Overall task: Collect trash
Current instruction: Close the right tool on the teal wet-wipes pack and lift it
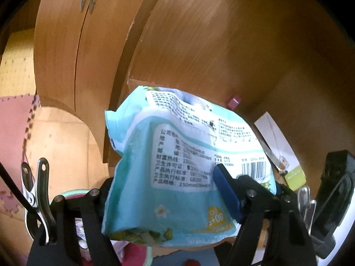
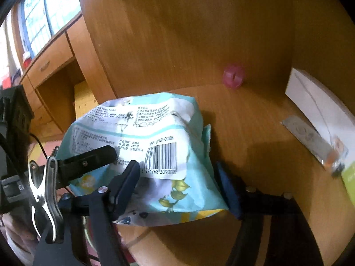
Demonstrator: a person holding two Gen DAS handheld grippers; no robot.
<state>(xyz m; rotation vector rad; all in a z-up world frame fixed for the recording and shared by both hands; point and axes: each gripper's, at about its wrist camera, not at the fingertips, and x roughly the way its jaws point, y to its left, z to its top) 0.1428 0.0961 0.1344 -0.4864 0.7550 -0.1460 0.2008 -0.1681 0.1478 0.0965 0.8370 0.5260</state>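
The left gripper (image 1: pixel 168 190) grips the wet-wipe pack (image 1: pixel 177 168), held above the wooden shelf (image 2: pixel 255 119); the right gripper (image 2: pixel 177 186) straddles it, contact unclear; risk: the slack film could slip if the left pads (image 1: pixel 226 190) loosen.

Both wrist views close on wipes pack (image 1: pixel 177 166)

I log: wipes packet (image 2: pixel 155 155) between my right tongs (image 2: pixel 177 190); pink roll (image 2: pixel 233 77) beyond; white box (image 2: pixel 319 119) right, on surface (image 2: pixel 255 122).
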